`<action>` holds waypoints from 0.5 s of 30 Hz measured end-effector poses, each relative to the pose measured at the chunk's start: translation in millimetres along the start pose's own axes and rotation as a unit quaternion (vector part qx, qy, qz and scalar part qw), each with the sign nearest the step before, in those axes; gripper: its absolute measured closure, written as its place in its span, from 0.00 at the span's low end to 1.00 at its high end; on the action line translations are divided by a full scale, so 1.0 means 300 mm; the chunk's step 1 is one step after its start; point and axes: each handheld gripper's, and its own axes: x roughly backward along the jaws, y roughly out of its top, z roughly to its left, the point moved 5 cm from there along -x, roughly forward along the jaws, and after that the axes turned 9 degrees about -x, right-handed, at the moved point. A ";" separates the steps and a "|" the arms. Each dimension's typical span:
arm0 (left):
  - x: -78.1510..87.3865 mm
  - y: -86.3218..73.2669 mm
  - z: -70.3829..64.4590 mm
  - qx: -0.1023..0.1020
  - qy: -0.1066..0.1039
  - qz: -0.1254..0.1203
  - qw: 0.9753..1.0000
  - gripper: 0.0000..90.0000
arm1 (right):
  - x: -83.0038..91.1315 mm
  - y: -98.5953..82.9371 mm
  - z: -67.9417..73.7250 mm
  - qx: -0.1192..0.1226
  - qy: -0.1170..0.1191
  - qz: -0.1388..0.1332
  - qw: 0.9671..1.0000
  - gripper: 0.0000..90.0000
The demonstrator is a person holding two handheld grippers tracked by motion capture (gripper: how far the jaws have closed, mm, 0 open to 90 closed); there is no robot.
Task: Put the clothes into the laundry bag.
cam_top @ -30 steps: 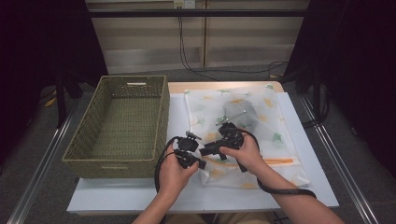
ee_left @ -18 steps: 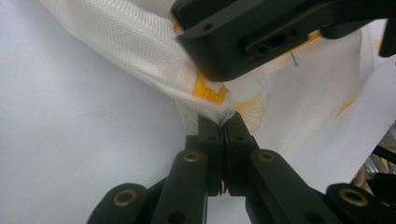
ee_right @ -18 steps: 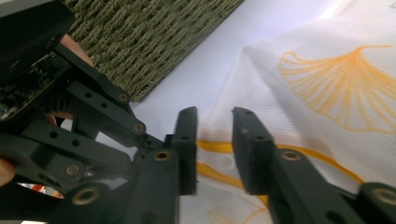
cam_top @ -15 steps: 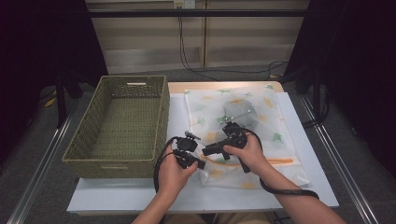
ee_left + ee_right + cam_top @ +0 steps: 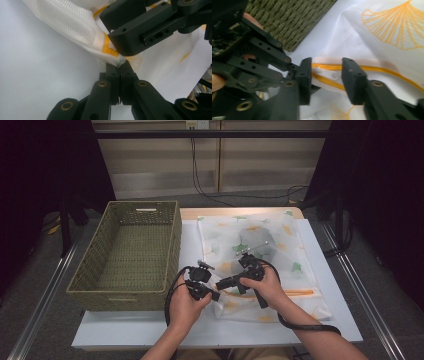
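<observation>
A white mesh bag (image 5: 270, 245) printed with orange and green leaves lies flat on the table, and a grey object shows through it. An orange zipper (image 5: 372, 68) runs along its near edge. My left gripper (image 5: 214, 295) is shut on the bag's near left corner (image 5: 110, 51), with the fabric pinched between its jaws (image 5: 119, 68). My right gripper (image 5: 223, 283) points left just above the left one. It stands open (image 5: 327, 75) with the white zipper pull (image 5: 325, 73) between its pads, not clamped.
A woven green basket (image 5: 135, 250) stands empty at the table's left, close to both grippers; its wall (image 5: 294, 20) shows in the right gripper view. White tabletop (image 5: 330, 270) lies bare right of the bag. Cables trail from both grippers.
Both hands stay almost where they were, and neither grip visibly changes.
</observation>
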 end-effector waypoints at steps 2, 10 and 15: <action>0.001 0.000 0.001 0.001 0.000 0.000 1.000 0.98 | 0.000 -0.001 0.003 0.006 -0.003 0.002 1.000 0.75; 0.002 0.000 0.004 0.006 0.004 -0.005 1.000 0.98 | 0.009 -0.009 0.015 0.015 -0.017 0.010 1.000 0.89; 0.002 -0.002 0.005 0.004 0.002 -0.005 1.000 0.98 | 0.022 -0.011 0.029 0.013 -0.006 0.005 1.000 0.98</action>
